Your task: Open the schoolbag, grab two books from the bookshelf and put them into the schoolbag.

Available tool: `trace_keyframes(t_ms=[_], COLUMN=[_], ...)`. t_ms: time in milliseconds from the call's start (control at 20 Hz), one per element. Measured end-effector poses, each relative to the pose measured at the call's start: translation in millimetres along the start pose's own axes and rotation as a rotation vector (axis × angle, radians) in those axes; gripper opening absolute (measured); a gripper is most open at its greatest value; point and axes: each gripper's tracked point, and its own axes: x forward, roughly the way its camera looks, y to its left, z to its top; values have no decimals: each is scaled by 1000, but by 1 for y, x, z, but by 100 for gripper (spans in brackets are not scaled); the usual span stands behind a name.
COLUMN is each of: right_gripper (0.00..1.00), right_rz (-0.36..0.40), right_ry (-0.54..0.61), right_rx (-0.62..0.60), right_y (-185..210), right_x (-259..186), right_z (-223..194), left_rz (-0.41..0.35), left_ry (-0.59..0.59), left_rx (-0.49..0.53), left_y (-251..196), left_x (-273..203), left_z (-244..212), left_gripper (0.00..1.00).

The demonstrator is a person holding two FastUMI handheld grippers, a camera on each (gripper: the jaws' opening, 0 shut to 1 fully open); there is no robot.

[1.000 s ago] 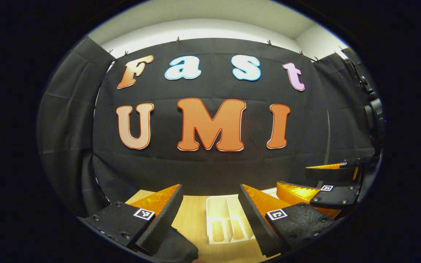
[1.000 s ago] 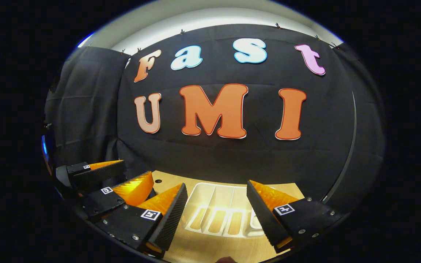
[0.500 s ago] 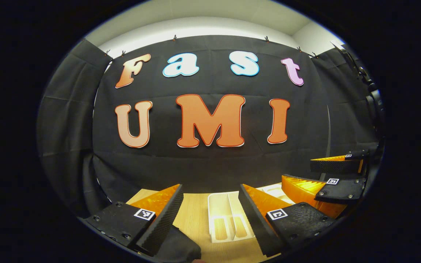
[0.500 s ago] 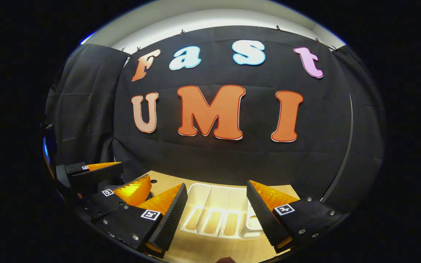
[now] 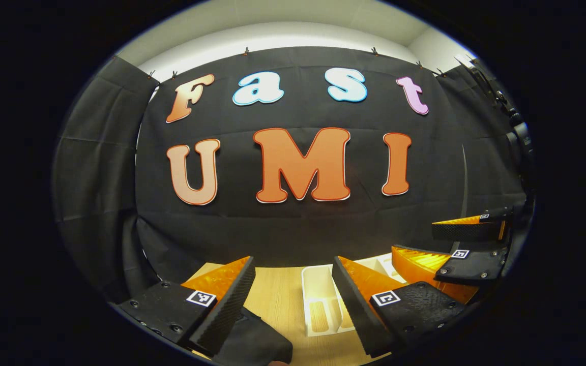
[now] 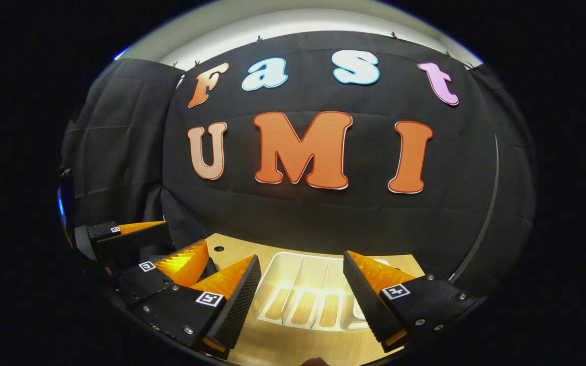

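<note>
left gripper (image 5: 293, 292): jaws released | right gripper (image 6: 300, 292): jaws released | risk: high hover above white bookshelf (image 6: 298, 300); schoolbag unlocated, misdirected reach likely

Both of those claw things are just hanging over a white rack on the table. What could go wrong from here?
Two risks, as guesses. The left tool and right tool hover open, side by side, so they might bump each other when one swings. Both point at the white rack on the wooden table, with a dark fabric thing low by the left tool; a careless dip could knock either.
</note>
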Motion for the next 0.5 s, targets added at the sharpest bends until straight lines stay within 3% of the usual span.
trace_keyframes(t_ms=[250, 500], right_gripper=[97, 97], right_rz=[16, -14], right_ry=[-9, -40], right_rx=[-1, -1], right_y=[9, 2], right_x=[6, 10], right_z=[0, 8], left_rz=[21, 31], left_ry=[11, -2], left_rx=[0, 7], left_y=[12, 19], left_x=[5, 7], left_z=[-3, 0], left_gripper=[95, 95])
